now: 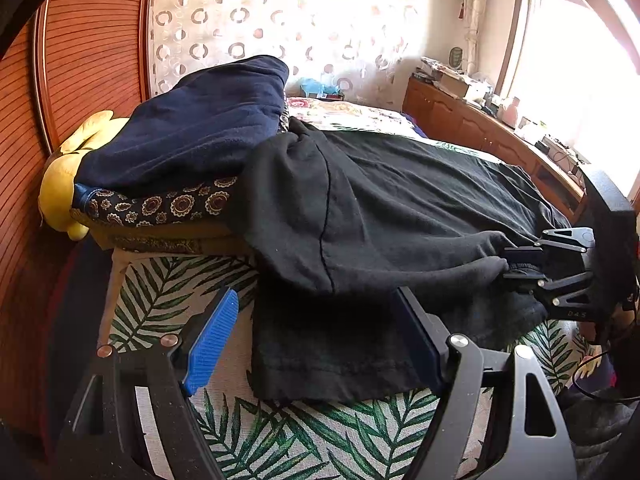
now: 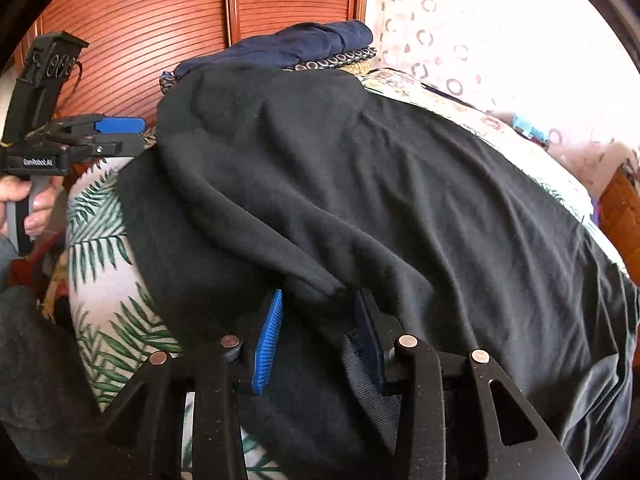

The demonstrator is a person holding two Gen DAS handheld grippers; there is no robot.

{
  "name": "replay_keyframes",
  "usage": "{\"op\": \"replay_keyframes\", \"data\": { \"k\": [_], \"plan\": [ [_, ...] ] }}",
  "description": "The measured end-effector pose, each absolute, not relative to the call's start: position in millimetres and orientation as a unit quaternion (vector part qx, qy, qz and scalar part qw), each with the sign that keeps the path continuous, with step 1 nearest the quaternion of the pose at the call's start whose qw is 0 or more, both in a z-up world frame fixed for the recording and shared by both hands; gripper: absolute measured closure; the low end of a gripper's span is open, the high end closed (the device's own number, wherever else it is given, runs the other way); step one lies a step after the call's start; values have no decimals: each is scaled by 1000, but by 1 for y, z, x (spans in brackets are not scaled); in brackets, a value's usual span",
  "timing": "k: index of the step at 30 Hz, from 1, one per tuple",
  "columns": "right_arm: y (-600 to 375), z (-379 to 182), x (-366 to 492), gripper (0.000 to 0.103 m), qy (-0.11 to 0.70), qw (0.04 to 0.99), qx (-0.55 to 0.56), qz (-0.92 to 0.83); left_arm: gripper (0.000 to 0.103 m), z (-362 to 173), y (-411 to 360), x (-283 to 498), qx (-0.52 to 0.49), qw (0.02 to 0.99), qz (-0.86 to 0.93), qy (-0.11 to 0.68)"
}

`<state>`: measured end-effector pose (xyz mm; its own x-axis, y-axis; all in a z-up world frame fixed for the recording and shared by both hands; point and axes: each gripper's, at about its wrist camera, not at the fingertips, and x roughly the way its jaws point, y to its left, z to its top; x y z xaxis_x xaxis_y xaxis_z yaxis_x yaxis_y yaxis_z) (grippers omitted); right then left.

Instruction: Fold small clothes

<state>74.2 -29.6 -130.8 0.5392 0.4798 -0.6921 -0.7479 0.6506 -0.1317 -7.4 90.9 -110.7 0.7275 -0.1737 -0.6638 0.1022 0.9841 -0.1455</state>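
Observation:
A black garment lies spread on the leaf-print bedspread, with one part folded over itself. My left gripper is open wide at the garment's near hem; its left blue pad is clear of the cloth. My right gripper is open, and the tip of a folded flap of the black garment lies loose between its blue pads. In the left wrist view the right gripper sits at the garment's right end. A hand holds the left gripper at the bed's left edge.
A stack of folded clothes topped by a navy item over a patterned cloth sits at the back left, touching the garment. A yellow plush lies beside it. A wooden wardrobe stands behind, and cluttered wooden cabinets line the window.

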Motion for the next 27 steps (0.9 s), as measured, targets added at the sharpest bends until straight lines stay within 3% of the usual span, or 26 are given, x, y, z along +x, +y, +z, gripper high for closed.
{"op": "replay_keyframes", "data": {
  "k": [1, 2, 3, 13, 17, 24, 27],
  "plan": [
    [-32, -128, 75, 77, 315, 854, -215, 355, 23, -111, 91, -8, -49, 928, -74, 362],
    [-31, -128, 75, 91, 315, 856, -215, 350, 23, -111, 91, -8, -50, 928, -74, 362],
    [-31, -127, 76, 97, 316, 857, -213, 346, 23, -111, 91, -8, -50, 928, -74, 362],
    [-44, -112, 37, 97, 323, 841, -151, 408, 23, -106, 98, -4, -57, 934, -61, 348],
    [-46, -114, 36, 73, 324, 846, -134, 401, 23, -106, 100, 7, -58, 935, -52, 346],
    [-69, -103, 32, 61, 302, 869, -123, 372, 24, -114, 109, 25, -69, 932, -33, 354],
    [-78, -103, 34, 59, 300, 879, -123, 351, 31, -119, 111, 30, -77, 927, -36, 365]
  ]
}}
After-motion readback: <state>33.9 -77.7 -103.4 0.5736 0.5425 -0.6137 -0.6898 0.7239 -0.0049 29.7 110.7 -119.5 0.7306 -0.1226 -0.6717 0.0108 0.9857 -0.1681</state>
